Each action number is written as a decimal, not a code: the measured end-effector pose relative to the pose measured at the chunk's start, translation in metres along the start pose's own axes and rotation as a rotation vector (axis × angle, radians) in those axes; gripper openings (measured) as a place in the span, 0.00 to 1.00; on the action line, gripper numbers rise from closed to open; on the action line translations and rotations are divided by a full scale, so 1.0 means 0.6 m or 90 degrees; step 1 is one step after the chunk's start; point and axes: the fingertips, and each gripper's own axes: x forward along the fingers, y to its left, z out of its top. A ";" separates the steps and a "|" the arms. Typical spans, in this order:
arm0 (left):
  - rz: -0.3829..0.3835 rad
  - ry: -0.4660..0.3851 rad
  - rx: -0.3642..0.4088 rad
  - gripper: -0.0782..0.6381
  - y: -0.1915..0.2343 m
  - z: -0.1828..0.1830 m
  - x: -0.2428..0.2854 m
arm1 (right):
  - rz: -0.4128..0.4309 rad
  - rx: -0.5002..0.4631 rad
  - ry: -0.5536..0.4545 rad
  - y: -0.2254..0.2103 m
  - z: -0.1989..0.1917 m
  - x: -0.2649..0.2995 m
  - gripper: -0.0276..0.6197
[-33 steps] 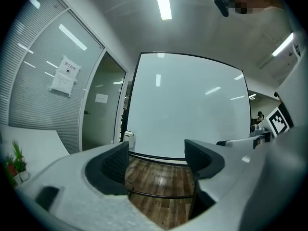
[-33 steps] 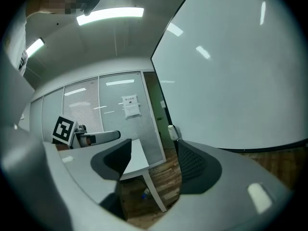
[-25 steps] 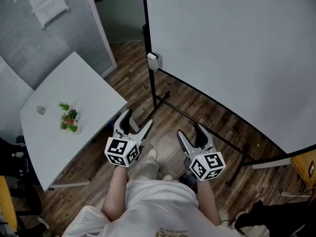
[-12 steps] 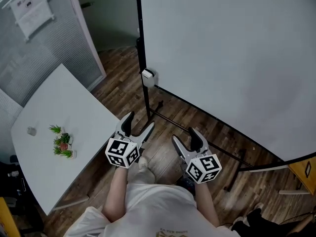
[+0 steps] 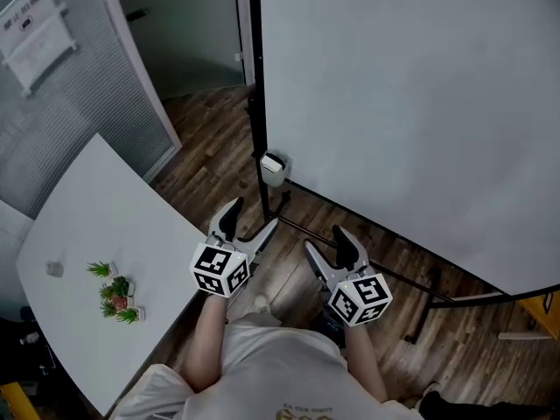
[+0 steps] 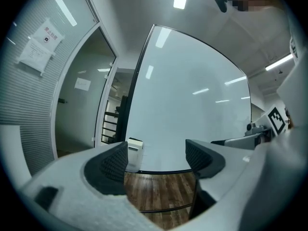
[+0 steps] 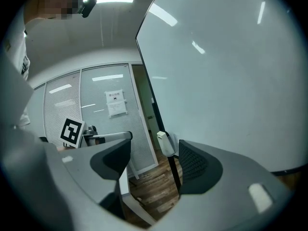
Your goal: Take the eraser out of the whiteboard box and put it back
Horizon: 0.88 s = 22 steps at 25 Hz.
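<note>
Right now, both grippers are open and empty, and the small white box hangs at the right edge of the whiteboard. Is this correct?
One point is wrong. The white box hangs at the left edge of the whiteboard, on its black post, as the head view shows. The left gripper and right gripper are indeed open and empty.

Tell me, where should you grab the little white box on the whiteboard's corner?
Probably from above. The white box sits upright at the whiteboard's lower corner, against the black post, so its back is blocked. Pinch its two free side walls near the darker top. What is inside is too small to tell. The left gripper, open and empty, looks nearer.
</note>
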 end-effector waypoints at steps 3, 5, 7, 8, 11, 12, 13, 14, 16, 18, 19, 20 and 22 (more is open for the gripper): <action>-0.010 0.006 0.003 0.62 0.034 0.001 0.017 | -0.004 0.002 0.000 -0.001 -0.002 0.039 0.53; -0.016 0.010 0.003 0.62 0.055 0.001 0.027 | -0.009 0.002 0.001 0.000 -0.002 0.062 0.52; -0.023 0.007 0.004 0.62 0.072 0.006 0.034 | -0.015 -0.002 0.000 0.002 0.000 0.081 0.53; -0.027 0.004 0.001 0.62 0.080 0.010 0.038 | -0.018 -0.007 -0.001 0.003 0.001 0.090 0.52; -0.045 -0.012 -0.019 0.62 0.092 0.027 0.048 | -0.027 -0.028 0.001 -0.003 0.006 0.107 0.52; -0.053 -0.012 -0.016 0.62 0.092 0.029 0.052 | -0.034 -0.030 0.001 -0.008 0.009 0.110 0.52; -0.059 -0.007 -0.007 0.62 0.092 0.026 0.056 | -0.041 -0.030 0.000 -0.012 0.011 0.112 0.52; -0.065 -0.001 0.000 0.62 0.092 0.022 0.059 | -0.048 -0.029 -0.003 -0.014 0.012 0.115 0.52; -0.078 0.004 0.006 0.62 0.095 0.018 0.067 | -0.057 -0.035 -0.005 -0.015 0.016 0.120 0.52; -0.092 0.008 0.023 0.62 0.099 0.019 0.081 | -0.067 -0.046 -0.005 -0.018 0.018 0.121 0.52; -0.096 0.010 0.033 0.62 0.102 0.020 0.088 | -0.075 -0.050 -0.004 -0.021 0.017 0.119 0.52; -0.098 0.010 0.038 0.61 0.105 0.022 0.093 | -0.085 -0.050 -0.004 -0.024 0.015 0.114 0.53; -0.096 0.005 0.033 0.61 0.110 0.027 0.101 | -0.104 -0.047 -0.004 -0.027 0.013 0.104 0.52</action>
